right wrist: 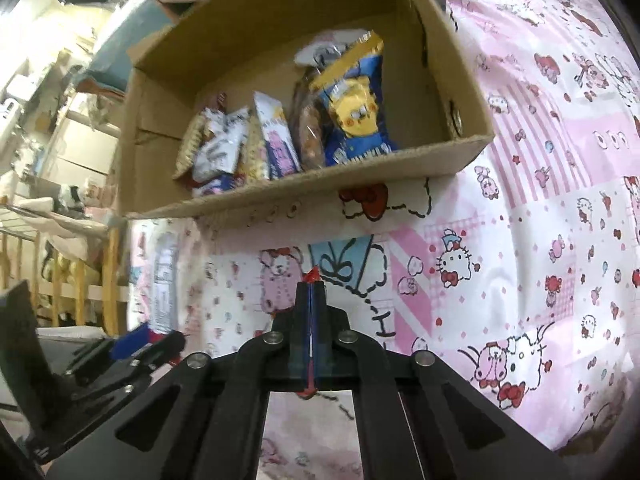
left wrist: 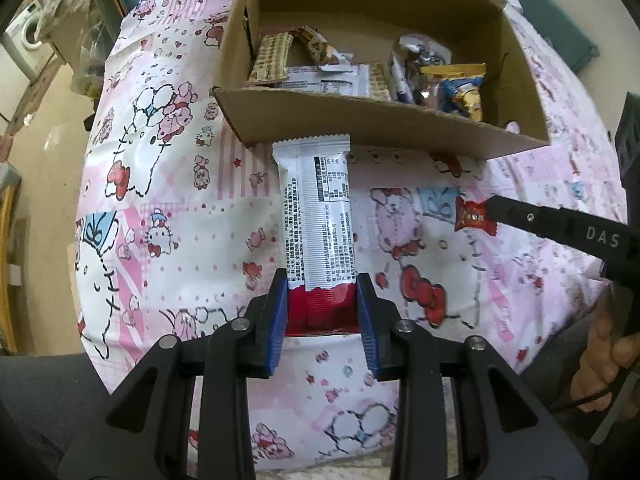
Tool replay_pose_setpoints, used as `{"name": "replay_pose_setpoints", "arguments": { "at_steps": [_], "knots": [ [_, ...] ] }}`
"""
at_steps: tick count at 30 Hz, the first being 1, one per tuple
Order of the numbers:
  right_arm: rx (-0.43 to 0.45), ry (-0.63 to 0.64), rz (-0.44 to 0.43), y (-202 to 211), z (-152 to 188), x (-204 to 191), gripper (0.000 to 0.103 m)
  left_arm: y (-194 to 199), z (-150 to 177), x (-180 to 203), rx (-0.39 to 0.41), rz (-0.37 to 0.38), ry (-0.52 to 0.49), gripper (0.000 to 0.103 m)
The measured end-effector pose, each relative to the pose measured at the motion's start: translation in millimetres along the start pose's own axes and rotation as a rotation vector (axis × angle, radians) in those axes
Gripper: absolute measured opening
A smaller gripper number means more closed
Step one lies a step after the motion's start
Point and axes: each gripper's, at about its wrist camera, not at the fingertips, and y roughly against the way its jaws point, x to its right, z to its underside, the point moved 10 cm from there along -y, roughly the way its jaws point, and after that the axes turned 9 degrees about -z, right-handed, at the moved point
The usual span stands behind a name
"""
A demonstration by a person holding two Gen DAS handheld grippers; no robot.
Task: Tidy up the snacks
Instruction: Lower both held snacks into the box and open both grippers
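Note:
My left gripper (left wrist: 322,282) is shut on the red end of a long white-and-red snack bar (left wrist: 320,208). The bar points toward the cardboard box (left wrist: 360,118) and lies just above the tablecloth. To its right, my right gripper (left wrist: 491,211) is shut on a small red candy packet (left wrist: 473,218). In the right wrist view, the right gripper (right wrist: 311,286) has its jaws pressed together, with the red packet's edge (right wrist: 312,276) poking out at the tip. The box (right wrist: 320,184) ahead holds several snack packs, among them a yellow-and-blue bag (right wrist: 356,108). The left gripper (right wrist: 132,340) shows blurred at lower left.
A pink cartoon-print tablecloth (left wrist: 160,200) covers the table. A person's hand (left wrist: 604,356) grips the right tool's handle. Past the table's left edge are a washing machine (left wrist: 28,32) and floor. Cluttered shelves and a wooden rail (right wrist: 60,280) lie beyond the box.

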Motion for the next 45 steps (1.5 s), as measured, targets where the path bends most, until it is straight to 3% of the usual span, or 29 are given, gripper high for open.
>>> {"name": "replay_pose_setpoints", "arguments": {
  "at_steps": [6, 11, 19, 25, 33, 40, 45],
  "knots": [
    [0.127, -0.009, -0.106, 47.7, -15.3, -21.0, 0.000, 52.9, -7.4, -5.4, 0.131, 0.045, 0.048, 0.028],
    [0.229, -0.052, -0.195, 86.4, -31.9, -27.7, 0.000, 82.9, -31.1, -23.1, 0.192, 0.082, 0.129, 0.028],
    [0.340, -0.021, -0.225, 127.4, -71.7, -34.2, 0.000, 101.6, -83.8, -33.6, 0.250, 0.070, 0.129, 0.028],
    [0.365, -0.003, -0.215, 125.8, -89.6, -23.8, 0.000, 97.3, -115.3, -20.5, 0.258, 0.056, 0.076, 0.028],
    [0.345, -0.034, -0.179, 93.3, -96.2, -3.4, 0.000, 69.1, -151.4, 3.2, 0.253, 0.021, 0.007, 0.028],
    [0.335, -0.046, -0.167, 84.7, -98.4, 3.8, 0.000, 32.9, -164.2, 18.6, 0.242, -0.002, -0.038, 0.028],
    [0.317, -0.041, -0.147, 76.8, -99.9, 8.3, 0.000, 13.7, -162.1, 22.9, 0.213, 0.022, -0.031, 0.028]
  ]
}}
